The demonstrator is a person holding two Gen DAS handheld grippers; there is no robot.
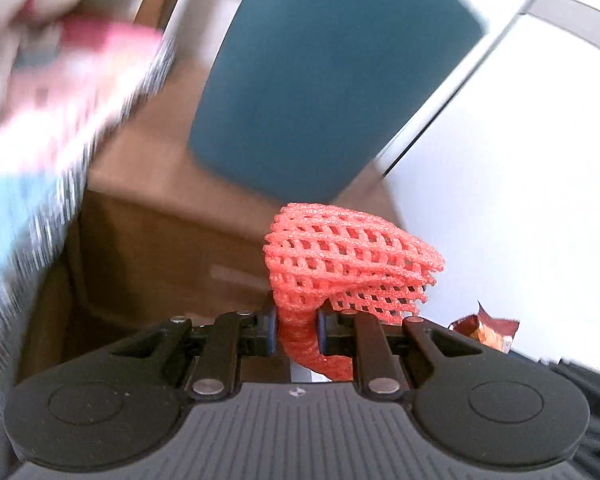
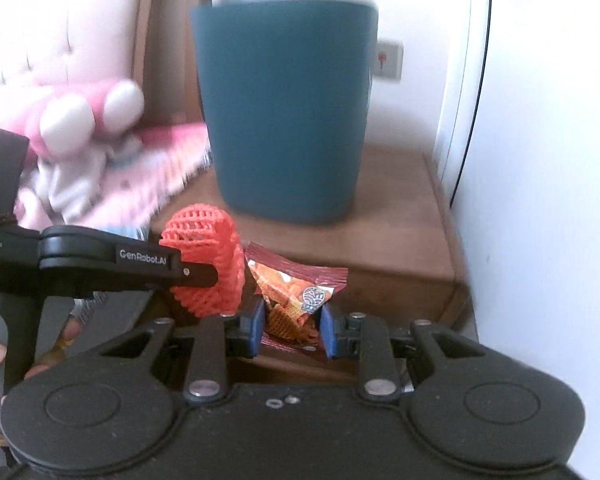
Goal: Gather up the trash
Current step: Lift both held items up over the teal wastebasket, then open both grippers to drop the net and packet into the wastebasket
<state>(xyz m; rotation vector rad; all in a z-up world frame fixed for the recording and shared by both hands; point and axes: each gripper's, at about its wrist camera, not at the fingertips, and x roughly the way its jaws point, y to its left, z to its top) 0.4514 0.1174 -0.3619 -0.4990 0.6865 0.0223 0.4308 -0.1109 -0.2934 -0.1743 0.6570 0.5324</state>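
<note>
1. Trash is already in both grips: a red foam fruit net and an orange snack wrapper, both carried in the air in front of a teal bin.
2. The left hand-held gripper is clenched on the net's twisted tail, so the open mesh body fans out beyond the blue pads. Pinching the narrow end looks sensible, since the springy mesh would likely slip from a wider hold.
3. The right hand-held gripper grasps the wrapper by its lower crumpled part, with the printed top standing up between the pads. From the right wrist view the net sits just beside the wrapper, to its left, the two close enough that I cannot tell whether they touch.
4. The bin stands upright on a brown wooden counter, near a white wall. Its rim is above both grippers, so I judge both pieces need lifting over the edge before release.
5. A bed with a pink plush toy lies left of the counter; it is blurred in the left wrist view.
6. One risk: the light net may cling to a pad on opening.
</note>
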